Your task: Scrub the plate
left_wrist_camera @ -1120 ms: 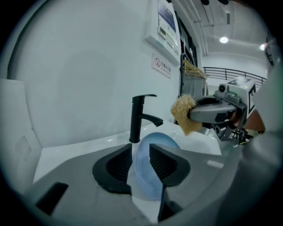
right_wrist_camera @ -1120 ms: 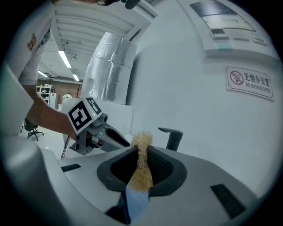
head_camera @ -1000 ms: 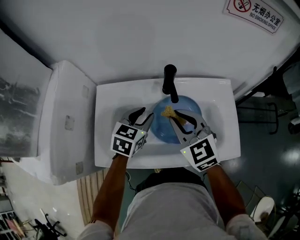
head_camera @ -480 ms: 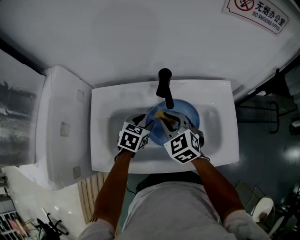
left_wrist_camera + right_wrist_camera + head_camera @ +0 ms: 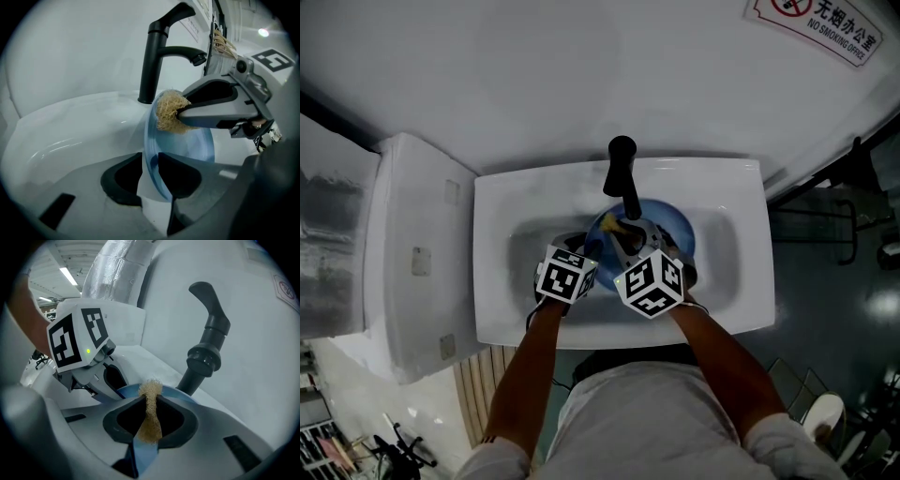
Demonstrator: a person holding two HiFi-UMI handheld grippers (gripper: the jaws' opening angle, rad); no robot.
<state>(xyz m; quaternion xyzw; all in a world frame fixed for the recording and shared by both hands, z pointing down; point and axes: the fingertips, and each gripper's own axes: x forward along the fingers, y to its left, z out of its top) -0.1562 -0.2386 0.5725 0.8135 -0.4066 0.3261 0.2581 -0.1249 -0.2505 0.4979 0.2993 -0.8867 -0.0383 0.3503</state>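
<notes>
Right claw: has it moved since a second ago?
Yes. In the head view the right claw has slid left and further in over the sink, closer to the tap.

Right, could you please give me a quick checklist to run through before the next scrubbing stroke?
1. Hold by the left gripper: jaws have just been closing, plate rim pinched between them: ok.
2. Hold by the right gripper on the scrub pad: ok.
3. Pad against the plate's face: ok.
4. Plate inside the sink: ok.
5. Water from the faucet: not ok, no stream visible.
6. Dirt left on plate: cannot tell.
</notes>
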